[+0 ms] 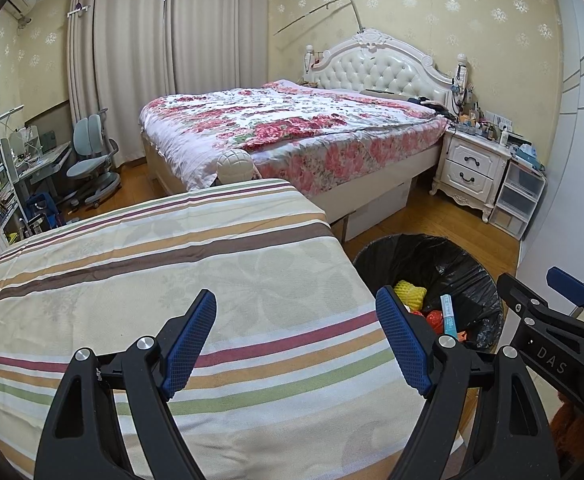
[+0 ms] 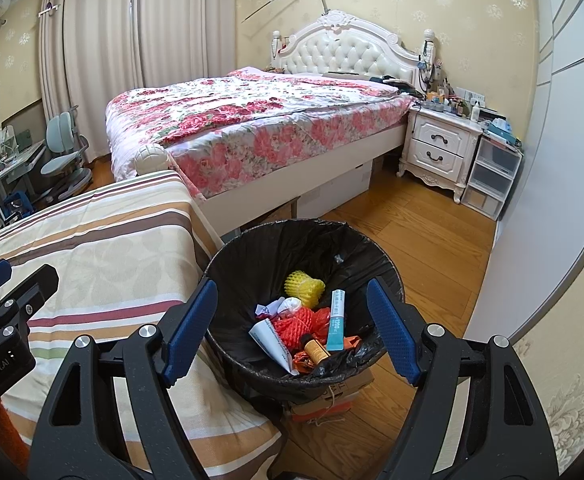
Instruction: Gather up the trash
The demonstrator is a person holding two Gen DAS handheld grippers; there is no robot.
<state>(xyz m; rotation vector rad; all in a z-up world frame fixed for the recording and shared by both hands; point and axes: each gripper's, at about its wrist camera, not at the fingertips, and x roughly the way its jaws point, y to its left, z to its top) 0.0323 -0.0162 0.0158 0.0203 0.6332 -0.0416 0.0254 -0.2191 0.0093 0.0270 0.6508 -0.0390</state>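
A round bin with a black liner (image 2: 248, 248) (image 1: 468, 256) stands on the wooden floor beside a striped-cloth surface (image 1: 172, 264) (image 2: 104, 248). Inside lie a yellow foam net (image 2: 306, 288) (image 1: 410, 294), a red foam net (image 2: 300, 326), a teal tube box (image 2: 337, 320) (image 1: 449, 318), crumpled paper (image 2: 276, 306), a white leaflet (image 2: 270, 340) and a small brown bottle (image 2: 317, 350). My right gripper (image 2: 292, 312) hovers open above the bin with nothing between its fingers. My left gripper (image 1: 296, 332) is open and empty over the bare striped cloth.
A bed with a floral quilt (image 2: 252, 128) fills the back of the room. A white nightstand (image 2: 436, 152) and plastic drawers (image 2: 492, 176) stand at the right wall. A desk chair (image 1: 92, 160) and shelves sit at left. A cardboard box (image 2: 332, 396) lies under the bin.
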